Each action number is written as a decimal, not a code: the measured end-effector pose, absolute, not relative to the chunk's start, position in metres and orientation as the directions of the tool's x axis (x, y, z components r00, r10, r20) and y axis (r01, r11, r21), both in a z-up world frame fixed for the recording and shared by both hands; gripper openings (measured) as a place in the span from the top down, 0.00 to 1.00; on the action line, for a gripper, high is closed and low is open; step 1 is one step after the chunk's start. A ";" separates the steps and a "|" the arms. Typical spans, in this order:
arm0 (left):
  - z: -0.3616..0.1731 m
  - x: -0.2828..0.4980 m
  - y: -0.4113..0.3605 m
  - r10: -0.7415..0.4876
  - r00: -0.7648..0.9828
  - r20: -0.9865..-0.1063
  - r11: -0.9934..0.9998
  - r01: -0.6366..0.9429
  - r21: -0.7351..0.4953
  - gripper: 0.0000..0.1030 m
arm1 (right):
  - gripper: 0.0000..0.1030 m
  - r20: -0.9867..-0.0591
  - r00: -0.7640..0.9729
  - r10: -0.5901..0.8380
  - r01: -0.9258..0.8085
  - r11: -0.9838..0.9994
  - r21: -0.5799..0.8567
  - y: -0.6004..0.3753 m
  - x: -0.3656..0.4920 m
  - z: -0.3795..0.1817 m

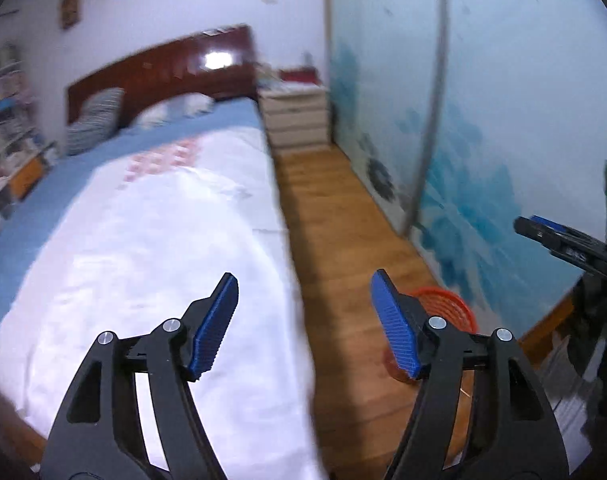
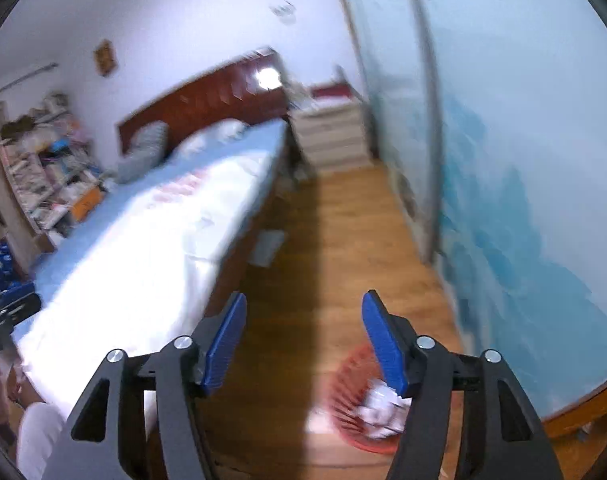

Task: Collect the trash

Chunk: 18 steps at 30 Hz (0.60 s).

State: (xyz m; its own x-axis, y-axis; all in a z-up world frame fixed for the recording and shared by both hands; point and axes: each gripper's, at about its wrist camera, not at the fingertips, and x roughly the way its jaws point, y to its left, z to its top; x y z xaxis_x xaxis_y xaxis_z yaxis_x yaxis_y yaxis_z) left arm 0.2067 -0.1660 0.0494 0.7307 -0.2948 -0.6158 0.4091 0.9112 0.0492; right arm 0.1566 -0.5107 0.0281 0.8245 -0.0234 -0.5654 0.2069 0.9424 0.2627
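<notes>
A red mesh trash basket [image 2: 353, 404] stands on the wooden floor [image 2: 343, 240] by the blue wall, with crumpled white paper [image 2: 377, 406] inside. It also shows in the left wrist view [image 1: 451, 304], partly behind my finger. My left gripper [image 1: 303, 304] is open and empty, held above the bed's edge. My right gripper [image 2: 303, 328] is open and empty, above the floor just left of the basket. The right gripper's tip also shows at the right edge of the left wrist view [image 1: 543, 236]. Both views are blurred.
A bed [image 1: 143, 240] with a white and blue cover fills the left. A white drawer unit [image 1: 297, 116] stands at the far end of the aisle. A blue patterned wardrobe wall [image 1: 503, 140] runs along the right. Cluttered shelves [image 2: 43, 168] stand at the far left.
</notes>
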 end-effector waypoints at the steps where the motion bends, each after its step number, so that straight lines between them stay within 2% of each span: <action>1: 0.053 0.202 -0.149 -0.272 0.749 -0.604 0.922 0.382 0.058 0.30 | 0.39 -0.541 0.841 0.001 0.173 0.947 0.272 -0.489 0.156 0.038; 4: 0.052 0.189 -0.105 -0.180 0.788 -0.588 0.952 0.291 0.099 0.29 | 0.38 -0.500 0.863 0.078 0.087 0.951 0.298 -0.434 0.154 0.051; 7: 0.036 0.179 -0.068 -0.127 0.789 -0.601 0.971 0.223 0.088 0.29 | 0.36 -0.485 0.864 0.132 0.004 0.963 0.269 -0.382 0.153 0.052; 11: 0.011 0.161 -0.037 -0.105 0.778 -0.620 0.986 0.163 0.037 0.29 | 0.35 -0.472 0.862 0.185 -0.065 0.963 0.261 -0.337 0.141 0.041; 14: -0.003 0.143 -0.023 -0.099 0.793 -0.601 0.992 0.123 -0.001 0.29 | 0.34 -0.480 0.852 0.207 -0.090 0.962 0.256 -0.307 0.132 0.023; 16: -0.007 0.133 -0.018 -0.070 0.805 -0.589 0.996 0.092 0.007 0.22 | 0.33 -0.503 0.837 0.216 -0.117 0.968 0.222 -0.288 0.126 0.010; 18: -0.009 0.132 -0.018 -0.089 0.793 -0.603 0.995 0.102 -0.013 0.22 | 0.33 -0.524 0.818 0.237 -0.152 0.968 0.201 -0.269 0.120 0.000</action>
State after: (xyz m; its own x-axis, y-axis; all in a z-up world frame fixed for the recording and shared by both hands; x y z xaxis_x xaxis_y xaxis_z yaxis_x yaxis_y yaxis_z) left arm 0.1320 -0.0183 -0.0091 0.7926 -0.0892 -0.6032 0.1020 0.9947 -0.0131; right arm 0.1202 -0.2692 0.0001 0.8181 0.2370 -0.5239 -0.1517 0.9678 0.2009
